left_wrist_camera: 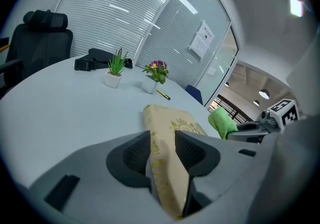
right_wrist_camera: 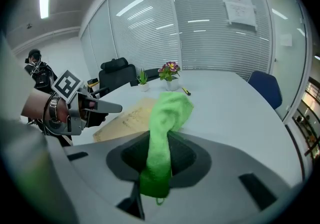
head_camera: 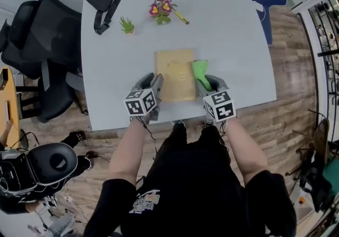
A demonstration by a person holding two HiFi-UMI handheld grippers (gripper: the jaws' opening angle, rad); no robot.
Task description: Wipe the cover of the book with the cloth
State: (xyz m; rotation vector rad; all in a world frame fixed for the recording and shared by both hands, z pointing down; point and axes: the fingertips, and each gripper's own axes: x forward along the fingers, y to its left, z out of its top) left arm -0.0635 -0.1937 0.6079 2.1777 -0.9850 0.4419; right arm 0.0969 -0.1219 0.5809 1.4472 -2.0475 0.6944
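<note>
On the grey table, the tan book lies near the front edge, its left side clamped by the left gripper. The right gripper pinches the green cloth at the book's right edge. A clean wipe likely needs flat, overlapping strokes against that 1 steadying grip.

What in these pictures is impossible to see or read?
- Print on the book cover: too small in the head view, foreshortened in the left gripper view.
- The book's near edge: left gripper view, covered by the left gripper's fingers clamped on it.
- Lower end of the cloth: right gripper view, buried between the right gripper's fingers.
- The wall notice: right gripper view, too small to read.
</note>
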